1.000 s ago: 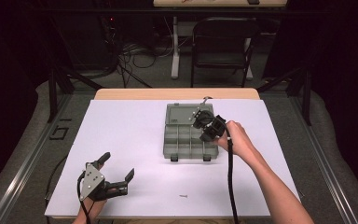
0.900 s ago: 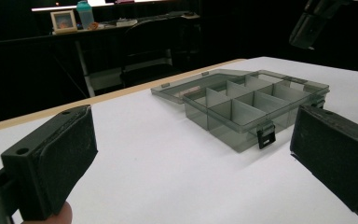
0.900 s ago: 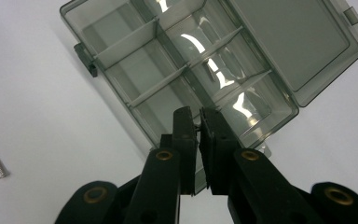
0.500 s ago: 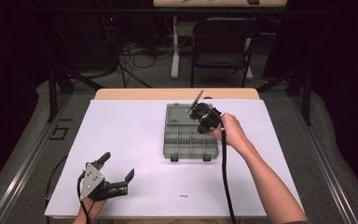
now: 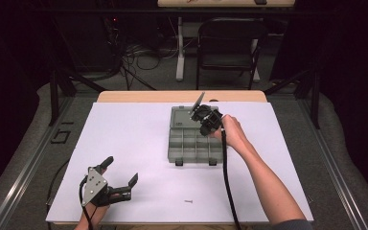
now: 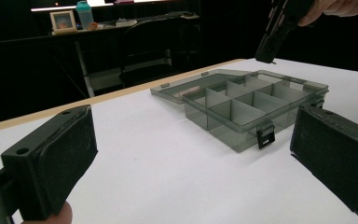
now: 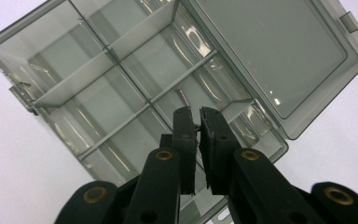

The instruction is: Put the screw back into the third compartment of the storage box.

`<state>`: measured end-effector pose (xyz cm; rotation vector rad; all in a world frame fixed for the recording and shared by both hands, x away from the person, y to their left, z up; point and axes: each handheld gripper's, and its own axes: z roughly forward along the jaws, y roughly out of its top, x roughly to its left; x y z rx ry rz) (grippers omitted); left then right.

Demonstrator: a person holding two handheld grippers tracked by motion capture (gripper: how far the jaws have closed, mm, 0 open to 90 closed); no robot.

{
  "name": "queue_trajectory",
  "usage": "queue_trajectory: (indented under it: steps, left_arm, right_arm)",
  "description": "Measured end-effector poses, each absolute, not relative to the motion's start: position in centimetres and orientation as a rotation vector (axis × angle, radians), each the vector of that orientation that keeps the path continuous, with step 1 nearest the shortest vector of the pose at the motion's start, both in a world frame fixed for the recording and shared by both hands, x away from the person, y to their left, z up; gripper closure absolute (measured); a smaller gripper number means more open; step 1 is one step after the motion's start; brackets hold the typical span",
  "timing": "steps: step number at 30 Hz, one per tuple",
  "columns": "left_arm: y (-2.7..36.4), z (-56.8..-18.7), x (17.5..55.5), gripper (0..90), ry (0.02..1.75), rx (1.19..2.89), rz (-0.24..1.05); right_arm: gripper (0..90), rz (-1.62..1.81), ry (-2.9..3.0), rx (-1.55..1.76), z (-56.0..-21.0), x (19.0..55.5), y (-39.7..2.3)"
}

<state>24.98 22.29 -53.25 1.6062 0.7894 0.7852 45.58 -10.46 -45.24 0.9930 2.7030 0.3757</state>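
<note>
1. The right claw point(image 7: 196, 116) hangs over the open box with its jaws nearly together, pinching a small thin metal screw point(image 7: 183, 96) that juts from their tips.
2. Below it lies the translucent grey plastic compartment box point(image 5: 194, 143), lid folded back flat on the white table point(image 5: 134, 139).
3. The left claw point(image 5: 120, 175) rests near the table's front left corner, jaws wide apart and holding nothing.
4. Another small dark screw point(image 5: 188, 201) lies on the table near the front edge.
</note>
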Motion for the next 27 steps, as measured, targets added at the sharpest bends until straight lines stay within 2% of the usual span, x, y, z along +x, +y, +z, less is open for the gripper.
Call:
queue_trajectory:
  steps: [20, 27]
  left_arm:
    - [22.3, -53.2, 25.0, 0.1, 0.791, 1.603, 0.782]
    - [22.3, -53.2, 24.9, 0.1, 0.788, 1.601, 0.786]
  right_arm:
    - [84.5, 0.364, 2.701, 1.050, -47.4, 47.4, -9.7]
    - [65.6, 0.413, 2.683, 1.074, -47.4, 47.2, -10.1]
